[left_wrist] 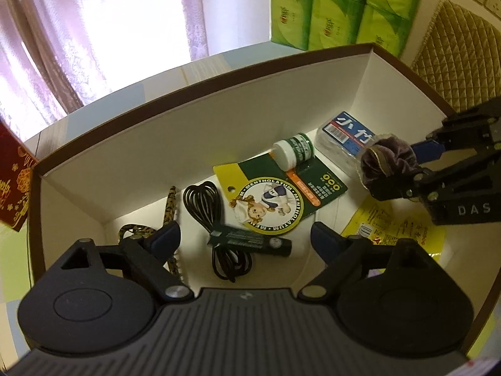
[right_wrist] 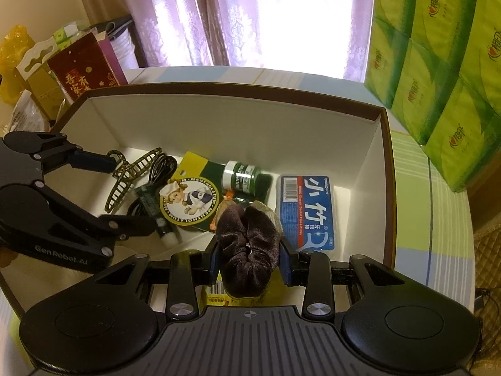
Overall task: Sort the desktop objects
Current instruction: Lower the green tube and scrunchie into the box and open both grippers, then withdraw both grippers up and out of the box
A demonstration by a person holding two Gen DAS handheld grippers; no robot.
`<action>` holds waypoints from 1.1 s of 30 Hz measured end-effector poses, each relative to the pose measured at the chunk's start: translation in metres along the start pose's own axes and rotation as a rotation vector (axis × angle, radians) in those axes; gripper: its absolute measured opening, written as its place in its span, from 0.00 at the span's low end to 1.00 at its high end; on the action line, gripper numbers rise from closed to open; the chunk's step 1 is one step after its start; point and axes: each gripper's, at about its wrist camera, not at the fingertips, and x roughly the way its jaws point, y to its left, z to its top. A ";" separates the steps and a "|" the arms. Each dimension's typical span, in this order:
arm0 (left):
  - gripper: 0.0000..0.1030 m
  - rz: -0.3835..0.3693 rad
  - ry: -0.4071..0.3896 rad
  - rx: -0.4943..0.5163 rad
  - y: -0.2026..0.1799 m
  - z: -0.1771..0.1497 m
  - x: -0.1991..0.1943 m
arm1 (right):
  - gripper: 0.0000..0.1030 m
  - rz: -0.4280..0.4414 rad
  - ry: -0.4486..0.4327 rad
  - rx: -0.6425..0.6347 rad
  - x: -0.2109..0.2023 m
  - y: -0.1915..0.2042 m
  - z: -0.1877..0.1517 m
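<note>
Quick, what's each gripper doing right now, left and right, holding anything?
Left gripper: open, holding nothing, over the box.
Right gripper: shut on the dark velvet scrunchie, held over the box.

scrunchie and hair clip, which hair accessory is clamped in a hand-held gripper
The dark velvet scrunchie, squeezed in the right hand-held gripper. The leopard hair clip lies loose in the box by the open left hand-held gripper.

Yellow packet (left_wrist: 397, 228) half hidden under right gripper (right_wrist: 250, 260) and scrunchie (right_wrist: 247, 250); print too small to read. Hair clip (left_wrist: 170, 216) partly behind left gripper (left_wrist: 245, 235) finger. Cable (left_wrist: 219, 219) crossed by lip balm (left_wrist: 250, 242), its plug unseen. Red box (left_wrist: 14, 188) cut off at frame edge. Tissue packs (right_wrist: 438, 62) cropped, logos blurred.
</note>
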 end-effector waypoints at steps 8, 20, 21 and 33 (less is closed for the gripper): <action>0.91 0.011 -0.011 -0.021 0.005 0.002 -0.006 | 0.33 -0.007 -0.011 -0.009 -0.001 0.001 -0.001; 0.93 0.058 -0.041 -0.059 0.011 0.004 -0.018 | 0.78 0.001 -0.064 -0.092 -0.007 0.020 -0.003; 0.94 0.060 -0.044 -0.058 0.010 0.004 -0.020 | 0.83 -0.002 -0.068 -0.093 -0.009 0.021 -0.004; 0.97 0.089 -0.110 -0.114 0.006 -0.010 -0.060 | 0.98 0.004 -0.102 -0.027 -0.042 0.031 -0.026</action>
